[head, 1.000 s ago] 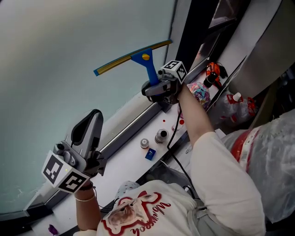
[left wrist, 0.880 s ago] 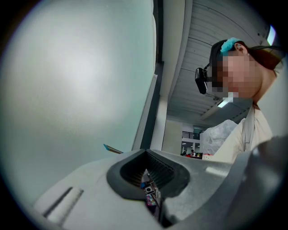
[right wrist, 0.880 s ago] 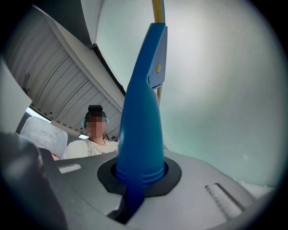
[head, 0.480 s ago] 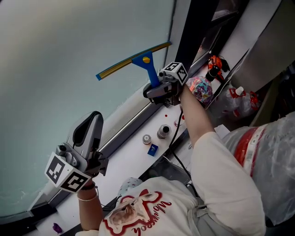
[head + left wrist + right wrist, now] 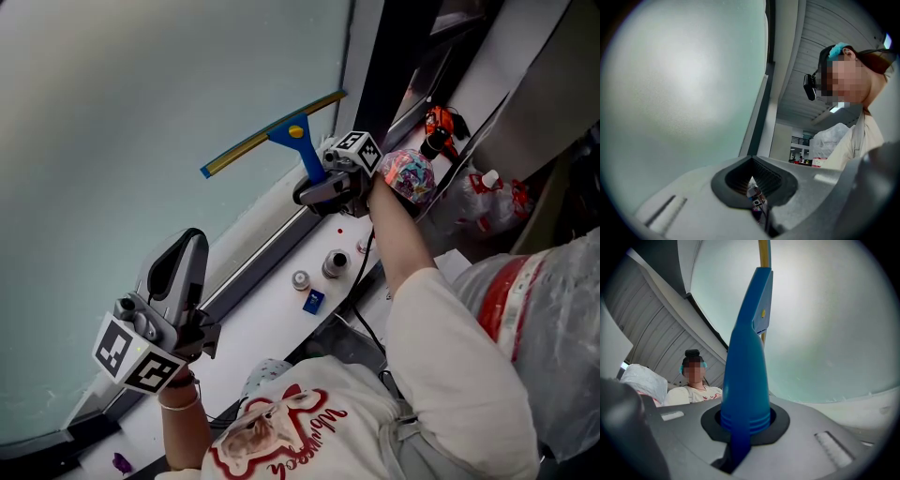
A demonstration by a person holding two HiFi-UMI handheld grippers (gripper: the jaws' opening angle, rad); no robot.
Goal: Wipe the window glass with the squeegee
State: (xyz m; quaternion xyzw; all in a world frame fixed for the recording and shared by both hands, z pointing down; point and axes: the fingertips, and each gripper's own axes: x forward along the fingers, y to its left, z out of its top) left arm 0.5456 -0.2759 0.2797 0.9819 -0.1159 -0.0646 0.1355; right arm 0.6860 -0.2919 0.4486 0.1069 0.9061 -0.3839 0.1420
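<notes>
A blue-handled squeegee (image 5: 302, 147) with a yellow-edged blade lies against the lower right of the window glass (image 5: 141, 103). My right gripper (image 5: 323, 190) is shut on its handle just above the sill. The jaws have just been opening a little, with the handle still clamped between them. In the right gripper view the blue handle (image 5: 746, 376) rises out of the right gripper (image 5: 743, 430) toward the glass (image 5: 825, 319). My left gripper (image 5: 185, 260) is shut and holds nothing, low at the left near the glass. The left gripper view shows the left gripper (image 5: 753, 186) beside the pane (image 5: 679, 93).
On the white sill (image 5: 258, 328) stand two small round jars (image 5: 335, 264) and a small blue box (image 5: 313, 301). A colourful bundle (image 5: 410, 175), an orange tool (image 5: 437, 124) and plastic bags (image 5: 487, 202) lie to the right. A dark window frame (image 5: 394, 56) borders the glass.
The right gripper and the squeegee have slid down the glass toward the sill. The left gripper has hardly moved.
</notes>
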